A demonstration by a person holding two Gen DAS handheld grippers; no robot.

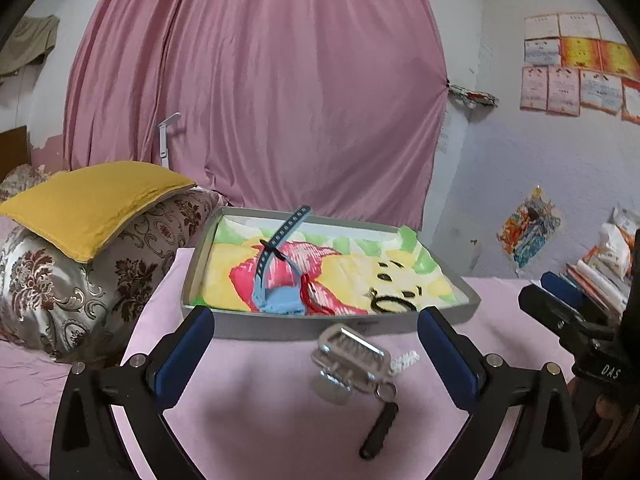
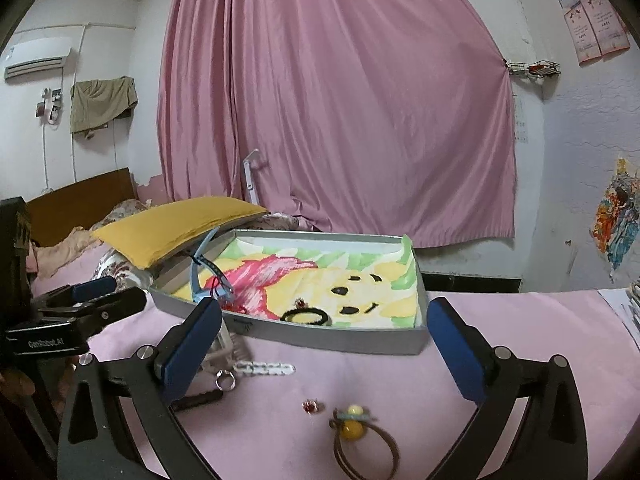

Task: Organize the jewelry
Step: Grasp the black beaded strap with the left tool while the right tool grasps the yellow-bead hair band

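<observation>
A grey tray [image 1: 320, 326] [image 2: 344, 340] lined with a cartoon cloth holds a blue watch [image 1: 280, 300] [image 2: 218, 286], a red string and a black hair tie [image 1: 394, 305] [image 2: 306, 316]. In front of it on the pink cover lie a silver metal watch [image 1: 348, 360], a ring [image 2: 225, 380], a white clip [image 2: 264, 369], a black stick-shaped item [image 1: 380, 428], a small red earring [image 2: 310, 405] and a brown cord bracelet with yellow beads [image 2: 360, 440]. My left gripper [image 1: 316, 352] is open above the silver watch. My right gripper [image 2: 324, 344] is open above the bracelet.
A yellow pillow [image 1: 92, 204] on a patterned cushion [image 1: 80, 292] lies left of the tray. A pink curtain [image 1: 260, 80] hangs behind. Books and bags [image 1: 600, 264] are stacked at the right. Each gripper shows in the other's view, the right gripper [image 1: 576, 308] and the left gripper [image 2: 80, 304].
</observation>
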